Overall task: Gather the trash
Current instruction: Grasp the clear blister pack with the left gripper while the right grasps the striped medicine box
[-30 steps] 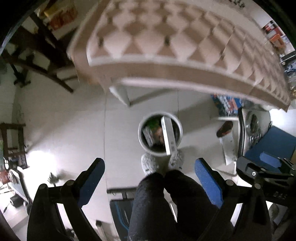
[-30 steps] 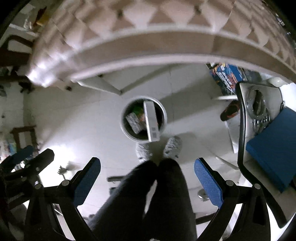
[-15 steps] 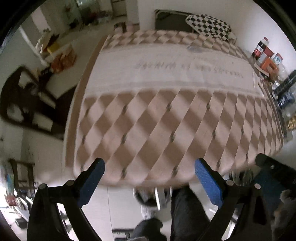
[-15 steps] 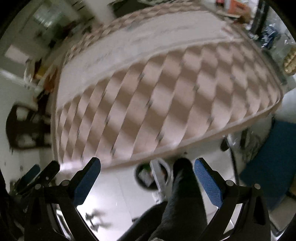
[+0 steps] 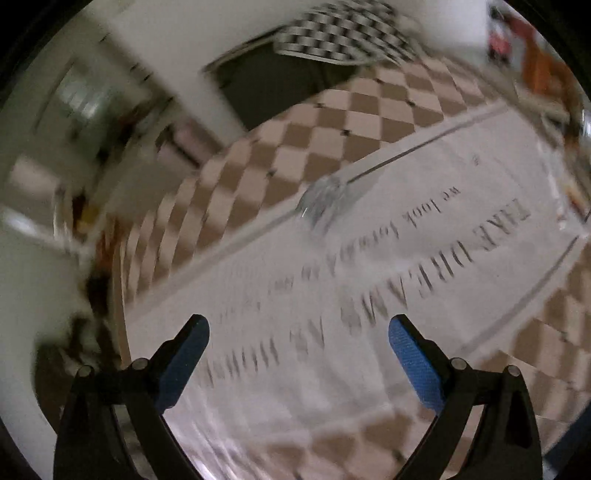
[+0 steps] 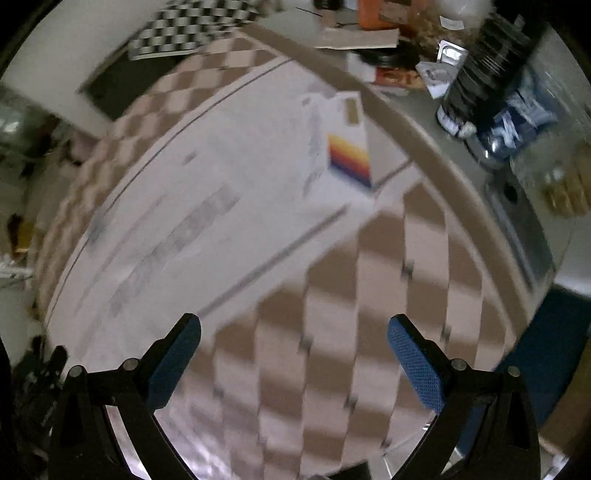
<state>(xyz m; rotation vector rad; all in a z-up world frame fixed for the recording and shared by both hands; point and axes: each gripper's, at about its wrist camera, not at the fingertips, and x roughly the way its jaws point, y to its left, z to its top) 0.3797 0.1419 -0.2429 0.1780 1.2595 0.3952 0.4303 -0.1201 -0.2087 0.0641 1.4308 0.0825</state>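
Observation:
Both views look down on a table (image 5: 258, 177) covered by a brown-and-cream checked cloth with a white printed band. In the left wrist view a crumpled clear wrapper (image 5: 325, 201) lies on that band, well ahead of my left gripper (image 5: 297, 326), which is open and empty. The right wrist view has a white carton with rainbow stripes (image 6: 349, 155) near the table's far right edge. My right gripper (image 6: 293, 326) hovers open and empty over the checked cloth (image 6: 332, 295), far short of the carton. The image is motion-blurred.
Clutter fills a grey surface beyond the table's right edge: a dark jar (image 6: 480, 70), a blue packet (image 6: 517, 122), an orange item (image 6: 373, 14). A black-and-white checked cloth (image 5: 347, 33) lies at the far end. A blue seat (image 6: 554, 339) is at lower right.
Both grippers swung up from the floor, where a white bin with trash stood by a person's legs, to over the tabletop. The bin and legs have left the views. Both stayed open.

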